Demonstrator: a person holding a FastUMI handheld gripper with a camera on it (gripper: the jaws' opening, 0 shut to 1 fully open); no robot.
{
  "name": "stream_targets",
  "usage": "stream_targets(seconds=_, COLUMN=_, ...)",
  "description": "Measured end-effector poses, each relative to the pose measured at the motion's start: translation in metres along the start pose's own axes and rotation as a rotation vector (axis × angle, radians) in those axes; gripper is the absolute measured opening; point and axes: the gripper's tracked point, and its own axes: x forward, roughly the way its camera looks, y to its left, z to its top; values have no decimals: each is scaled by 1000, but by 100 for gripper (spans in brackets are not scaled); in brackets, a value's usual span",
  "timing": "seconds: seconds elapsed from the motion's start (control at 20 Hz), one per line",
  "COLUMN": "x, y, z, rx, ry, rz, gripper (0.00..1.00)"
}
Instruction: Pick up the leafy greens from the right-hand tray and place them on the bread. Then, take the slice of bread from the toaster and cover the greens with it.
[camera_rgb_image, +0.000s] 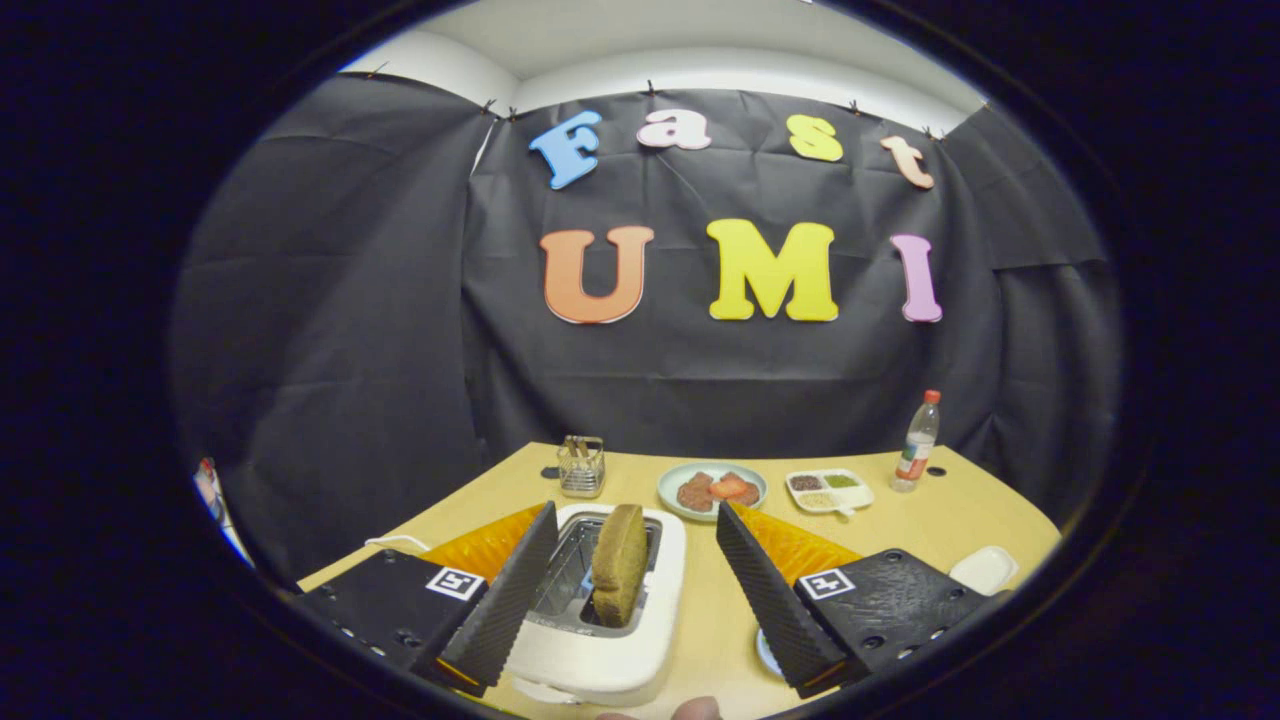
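A brown slice of bread (619, 563) stands upright in a slot of the white toaster (600, 650). My gripper (636, 528) is open, its two fingers (510, 590) spread to either side of the slice without touching it. The toaster lies between and just under the fingers. Beyond them a pale plate (676, 478) carries reddish-brown food. To its right stands a white divided tray (848, 501) with dark, green and pale fillings. A finger tip of a person (695, 709) shows just below the toaster.
A small wire rack (581, 466) stands at the back of the wooden table (930, 530), left of the plate. A plastic bottle with a red cap (917, 441) stands at the back right. A white lidded box (983, 569) lies by the right finger.
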Motion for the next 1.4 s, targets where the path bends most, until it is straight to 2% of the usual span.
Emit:
stream_targets(seconds=0.1, x=7, y=1, z=-3, rx=35, ry=6, rz=-34, gripper=98)
stream_targets(seconds=0.25, x=23, y=-1, z=-8, rx=-3, ry=26, rz=-69, gripper=98)
stream_targets(seconds=0.4, x=36, y=0, z=-23, rx=7, ry=67, rz=-80, gripper=90)
stream_targets(seconds=0.75, x=45, y=4, z=-35, rx=6, ry=106, rz=-96, gripper=43)
stream_targets(seconds=0.8, x=45, y=2, z=-35, rx=9, ry=108, rz=-102, gripper=30)
stream_targets(seconds=0.85, x=45, y=0, z=-36, rx=21, ry=111, rz=-107, gripper=26)
stream_targets(seconds=0.9, x=45, y=0, z=-34, rx=36, ry=107, rz=-102, gripper=16)
stream_targets(seconds=0.95, x=44, y=1, z=-33, rx=54, ry=103, rz=-89, gripper=15)
stream_targets(seconds=1.05, x=42, y=3, z=-24, rx=68, ry=84, rz=-61, gripper=3)
stream_targets(seconds=1.2, x=29, y=3, z=-2, rx=79, ry=32, rz=-29, gripper=3)
stream_targets(seconds=1.4, x=1, y=0, z=43, rx=155, ry=-51, rz=25, gripper=3)
